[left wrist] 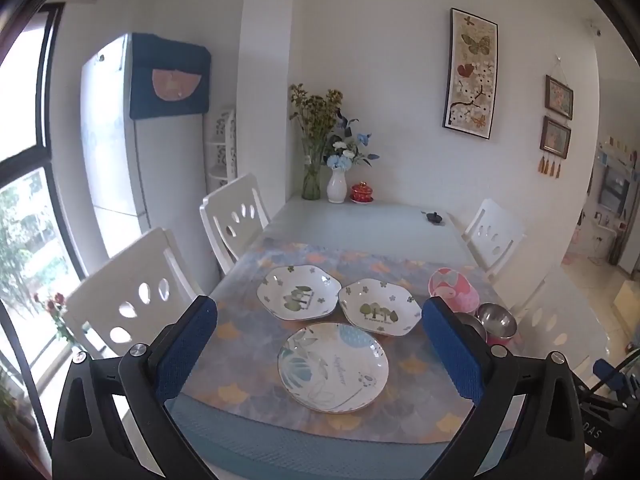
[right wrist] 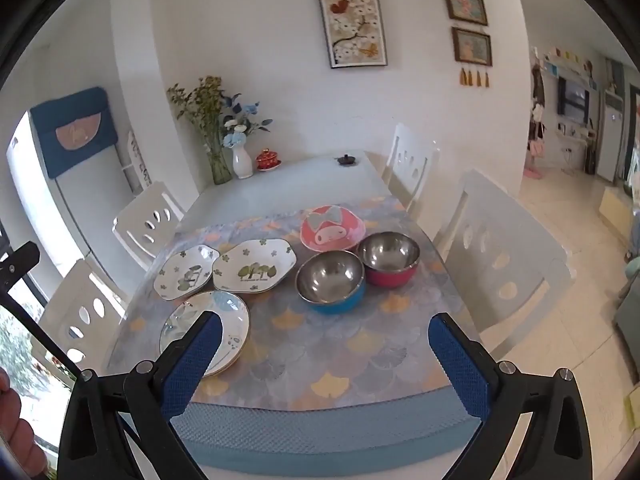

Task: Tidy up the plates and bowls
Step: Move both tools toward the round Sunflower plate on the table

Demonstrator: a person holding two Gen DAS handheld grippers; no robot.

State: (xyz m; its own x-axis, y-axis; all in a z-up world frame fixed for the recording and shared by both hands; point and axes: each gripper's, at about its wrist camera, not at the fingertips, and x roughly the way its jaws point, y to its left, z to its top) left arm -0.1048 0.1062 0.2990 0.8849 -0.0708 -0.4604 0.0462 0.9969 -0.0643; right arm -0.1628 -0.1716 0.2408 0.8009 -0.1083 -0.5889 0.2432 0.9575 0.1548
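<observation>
Three plates lie on the patterned mat: a round blue-leaf plate (left wrist: 333,368) (right wrist: 218,320) nearest, and two scalloped tree-print plates (left wrist: 295,292) (left wrist: 379,307) (right wrist: 186,272) (right wrist: 254,265) behind it. To their right stand a pink cartoon bowl (left wrist: 452,288) (right wrist: 332,228), tipped on its side, a steel bowl with a blue outside (right wrist: 331,282) and a steel bowl with a red outside (left wrist: 498,320) (right wrist: 390,258). My left gripper (left wrist: 320,354) hovers open in front of the round plate. Over the mat's near right part, my right gripper (right wrist: 325,366) is open and holds nothing.
White chairs (left wrist: 132,296) (right wrist: 504,256) stand along both sides of the table (left wrist: 360,220). At its far end are a glass vase of flowers (left wrist: 312,168), a white vase (left wrist: 337,186), a red lidded cup (left wrist: 361,193) and a small black object (left wrist: 433,217). A fridge (left wrist: 132,152) stands left.
</observation>
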